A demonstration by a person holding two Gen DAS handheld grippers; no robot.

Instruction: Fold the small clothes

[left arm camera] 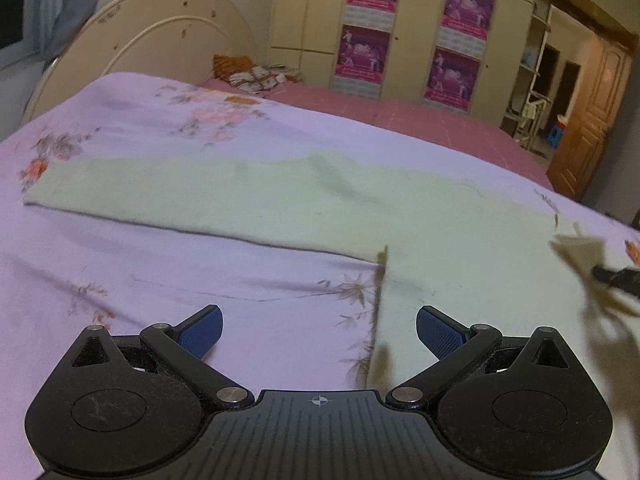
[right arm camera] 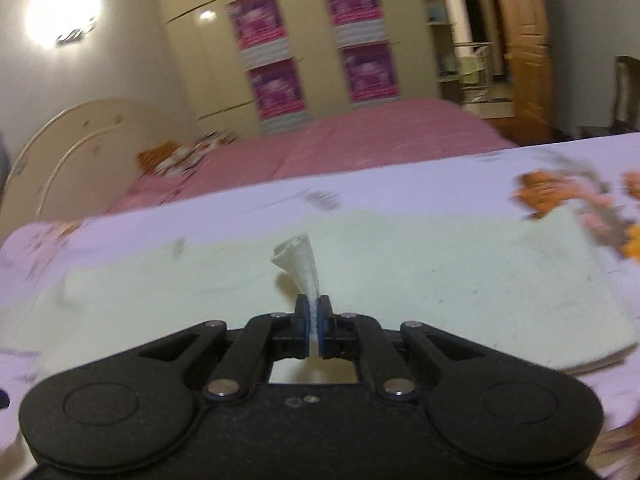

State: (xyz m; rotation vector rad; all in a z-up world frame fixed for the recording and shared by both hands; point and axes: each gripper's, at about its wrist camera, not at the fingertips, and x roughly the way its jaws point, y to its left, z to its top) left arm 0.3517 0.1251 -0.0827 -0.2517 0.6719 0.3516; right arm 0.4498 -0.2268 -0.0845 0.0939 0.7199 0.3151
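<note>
Pale green cotton garment [left arm camera: 248, 200], small, lying flat on a lilac floral bedsheet [left arm camera: 120, 272] spread over the bed, with one long leg or sleeve reaching toward the sheet's left edge and the wider body toward the right. Left wrist view: left gripper [left arm camera: 319, 334], black with blue pads, released, jaws spread wide, nothing between them, hanging over the sheet just beside the garment's near vertical edge, which falls between the pads [left arm camera: 438, 334]. At the right edge of this view a lifted corner of the cloth shows, blurred, pinched at the tip of the right gripper [left arm camera: 604, 274]. Beyond the sheet: pink bed cover [left arm camera: 400, 108], cream arched headboard [left arm camera: 160, 32], cream wardrobe with purple posters [left arm camera: 368, 20]. Right wrist view: right gripper [right arm camera: 314, 320] clenched on a thin fold of the garment [right arm camera: 440, 280], a cone of cloth standing up from between the pads; heavy blur across the bed. Hazards, as judged: the pinch holds little cloth, so a fast carry could pull it free and drop the fold short. With the left gripper holding nothing, the rest of the garment is unanchored and may drag or skew across the sheet, leaving a crooked crease. The loose sheet may also bunch underneath.
</note>
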